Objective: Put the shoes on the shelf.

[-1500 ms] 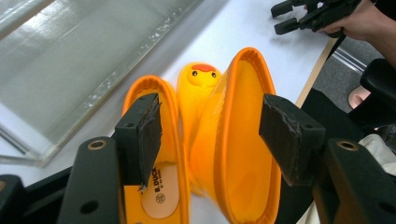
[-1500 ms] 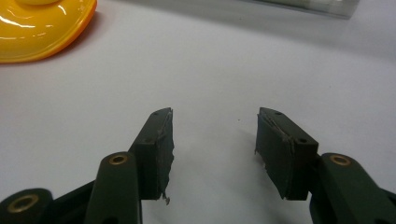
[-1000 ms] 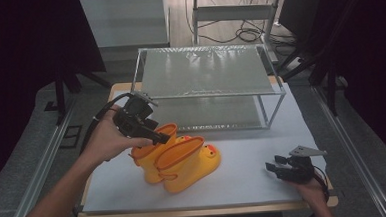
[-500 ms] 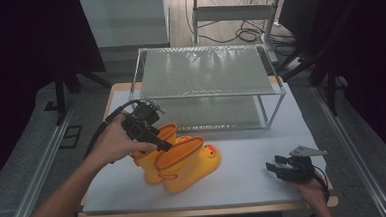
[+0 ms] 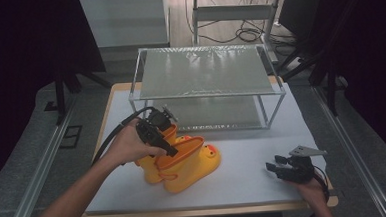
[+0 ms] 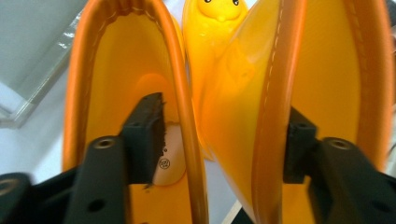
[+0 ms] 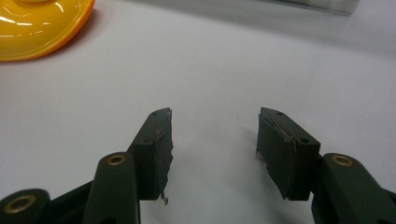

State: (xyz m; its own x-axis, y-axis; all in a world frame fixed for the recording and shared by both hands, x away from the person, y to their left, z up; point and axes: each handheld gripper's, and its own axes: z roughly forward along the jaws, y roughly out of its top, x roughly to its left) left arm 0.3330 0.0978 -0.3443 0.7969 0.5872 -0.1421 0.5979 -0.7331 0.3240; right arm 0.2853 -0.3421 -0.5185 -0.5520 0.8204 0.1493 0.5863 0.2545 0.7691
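Two yellow rubber boots (image 5: 194, 161) with duck faces stand side by side on the white table mat (image 5: 253, 140). My left gripper (image 5: 164, 142) reaches down into their tops. In the left gripper view, one jaw is inside the left boot (image 6: 112, 60) and the other inside the right boot (image 6: 336, 70). The two adjoining boot walls lie between the jaws of my left gripper (image 6: 224, 121). The jaws have just been closing; a gap remains beside the left pad. My right gripper (image 5: 279, 166) rests open near the front right edge, and nothing lies between the fingers of my right gripper (image 7: 212, 135). A boot toe (image 7: 37, 23) shows far off.
A two-level metal-framed rack (image 5: 208, 95) with mesh shelves stands at the back of the table, just behind the boots. White mat stretches between the boots and my right gripper. The table's front edge (image 5: 211, 210) runs close to the right hand.
My left gripper has come down and to the right, and its jaws now sit inside the boot tops. The right gripper has kept still.
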